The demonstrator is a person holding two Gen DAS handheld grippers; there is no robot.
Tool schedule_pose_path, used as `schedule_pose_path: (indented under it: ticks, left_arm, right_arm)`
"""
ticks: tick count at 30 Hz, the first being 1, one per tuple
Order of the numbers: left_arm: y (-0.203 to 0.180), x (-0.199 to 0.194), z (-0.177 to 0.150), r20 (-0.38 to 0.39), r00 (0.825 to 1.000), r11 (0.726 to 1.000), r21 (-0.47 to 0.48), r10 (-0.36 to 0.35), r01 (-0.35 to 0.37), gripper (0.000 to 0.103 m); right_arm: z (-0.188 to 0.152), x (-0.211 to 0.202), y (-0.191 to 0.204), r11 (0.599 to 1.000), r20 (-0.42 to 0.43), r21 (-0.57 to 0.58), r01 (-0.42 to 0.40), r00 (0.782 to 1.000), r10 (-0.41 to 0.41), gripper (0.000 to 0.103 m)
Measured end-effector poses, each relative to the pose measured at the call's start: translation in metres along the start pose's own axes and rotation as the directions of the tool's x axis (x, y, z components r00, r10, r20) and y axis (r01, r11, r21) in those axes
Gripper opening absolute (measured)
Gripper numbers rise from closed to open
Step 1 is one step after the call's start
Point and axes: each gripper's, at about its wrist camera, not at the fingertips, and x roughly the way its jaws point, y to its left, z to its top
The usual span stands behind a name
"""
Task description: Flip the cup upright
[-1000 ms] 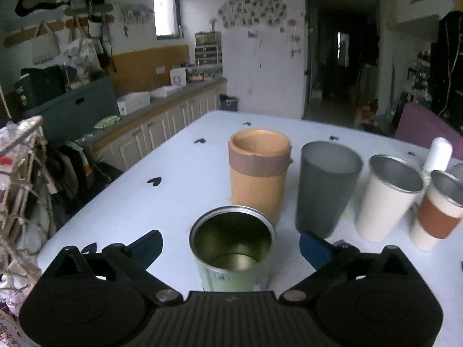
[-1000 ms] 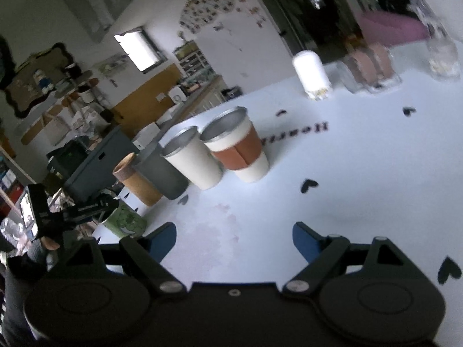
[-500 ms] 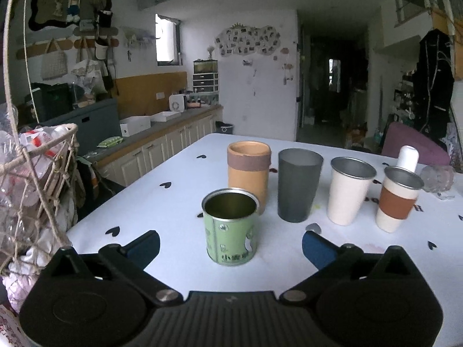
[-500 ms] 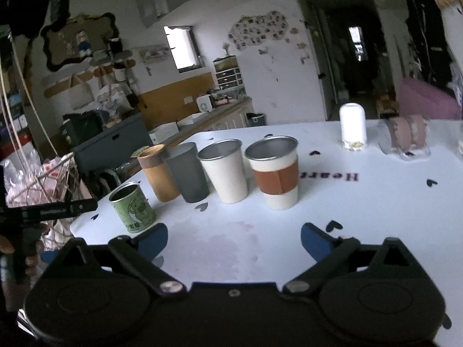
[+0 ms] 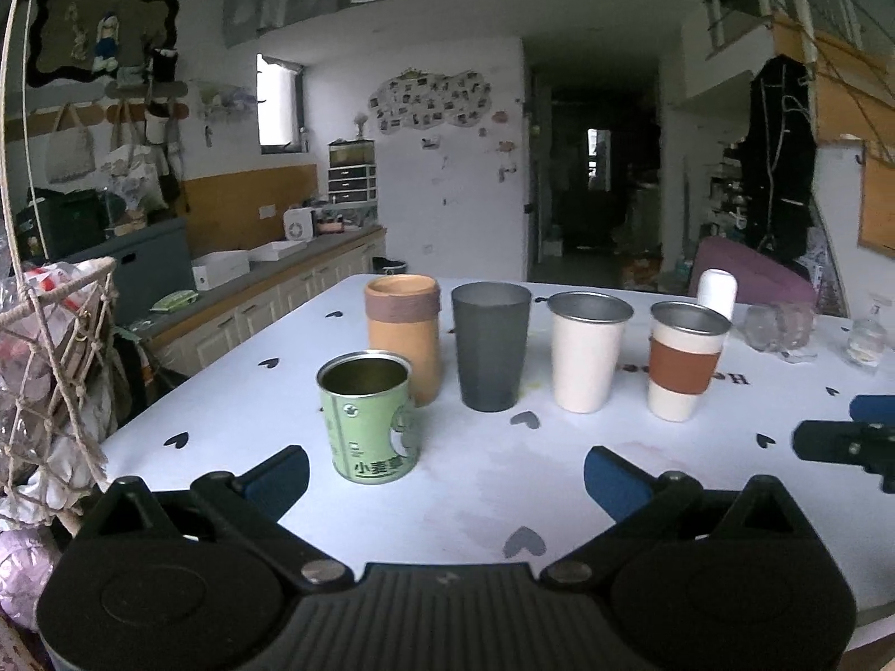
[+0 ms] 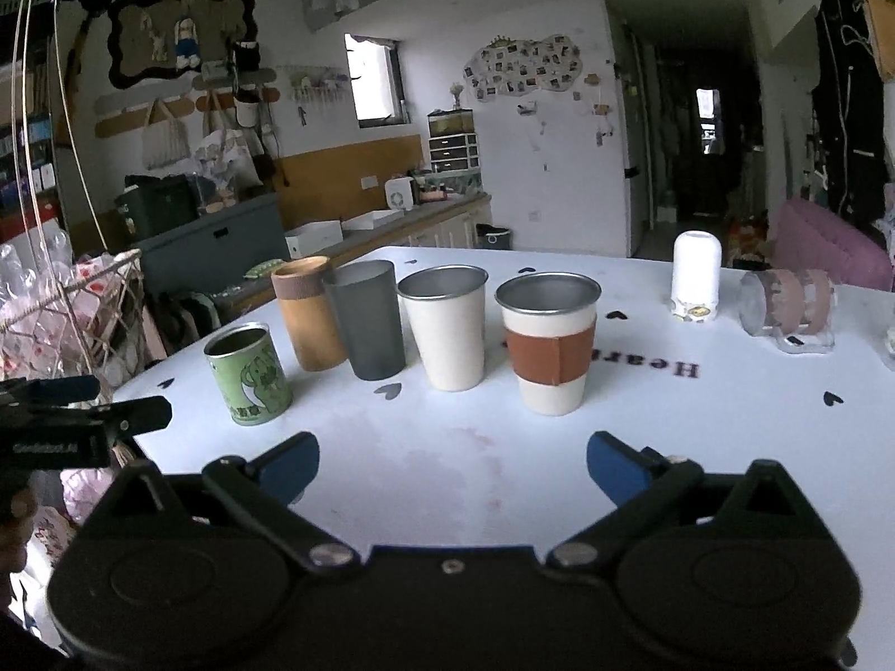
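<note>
Both my grippers, the left (image 5: 446,478) and the right (image 6: 452,465), are spread wide and hold nothing, low over the near edge of the table (image 5: 492,481). The green tin (image 5: 370,417), the cup I take to be the task's, stands upright with its mouth up at about 11 o'clock from my left gripper, just ahead of the left finger (image 5: 278,476) and apart from it. By my reading the flip looks done, so the risk now is clumsiness: the tin sits near the orange cup (image 5: 403,334) behind it, and a forward nudge from my left finger could knock it over or push it into the row. It is light and empty, I judge, so it would tip easily. I count five open cups in all: one green tin, one orange, one grey cup (image 5: 490,345), one white cup (image 5: 587,350), one banded cup (image 5: 686,358). Further off at 1 o'clock stand one white bottle (image 6: 695,275) and some clear glassware I cannot count surely.
</note>
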Motion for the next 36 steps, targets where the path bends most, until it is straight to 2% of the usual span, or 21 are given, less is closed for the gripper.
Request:
schedule_pose_path:
  ticks: [12,36]
  left_arm:
    - [-0.0074,-0.0071,-0.0023,0.01,1.0,1.0,0.009,-0.018,0.018,0.103]
    - [-0.0057,-0.0061,-0.0045,0.002,1.0,1.0,0.006,-0.011,0.011,0.103]
  right_arm:
    - [0.001,-0.0021,0.0031,0.999,0.003,-0.023,0.03,1.0,-0.029,0.103]
    - [0.0018,-0.0023,0.0019,0.999,-0.003,-0.023,0.033,0.999,-0.033,0.103]
